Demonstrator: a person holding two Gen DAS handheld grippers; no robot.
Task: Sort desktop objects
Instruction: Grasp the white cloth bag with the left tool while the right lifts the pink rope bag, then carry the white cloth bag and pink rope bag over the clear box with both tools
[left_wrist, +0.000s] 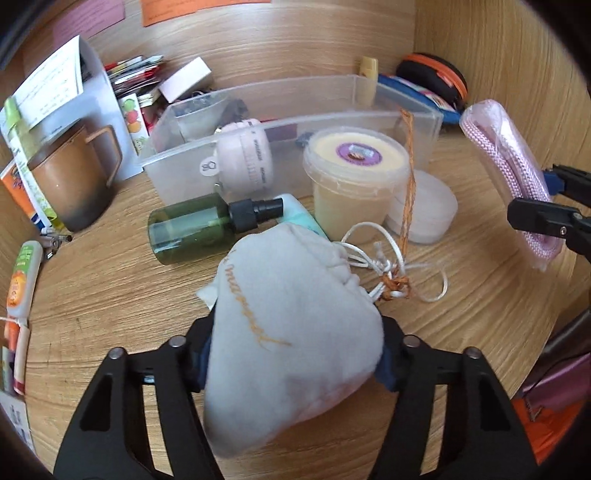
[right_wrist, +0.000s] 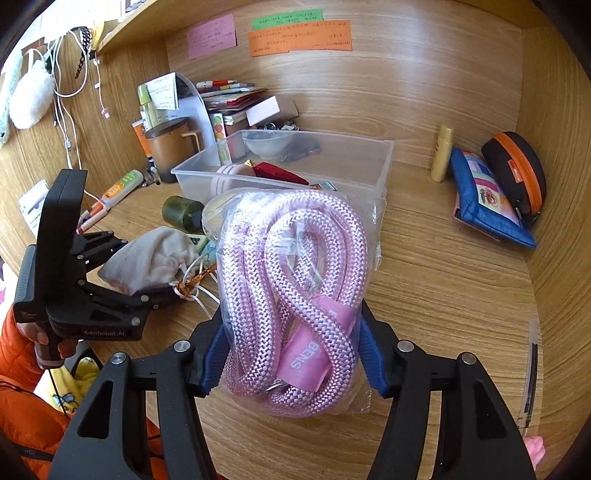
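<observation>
Three paper notes are stuck to the wooden back wall: a pink note (right_wrist: 211, 36), a green note (right_wrist: 287, 18) and an orange note (right_wrist: 300, 37) just below the green one. On the left wall white cables (right_wrist: 70, 92) hang beside a fluffy white pouch (right_wrist: 31, 96). The person's orange sleeve (right_wrist: 22, 406) shows at the lower left.
</observation>
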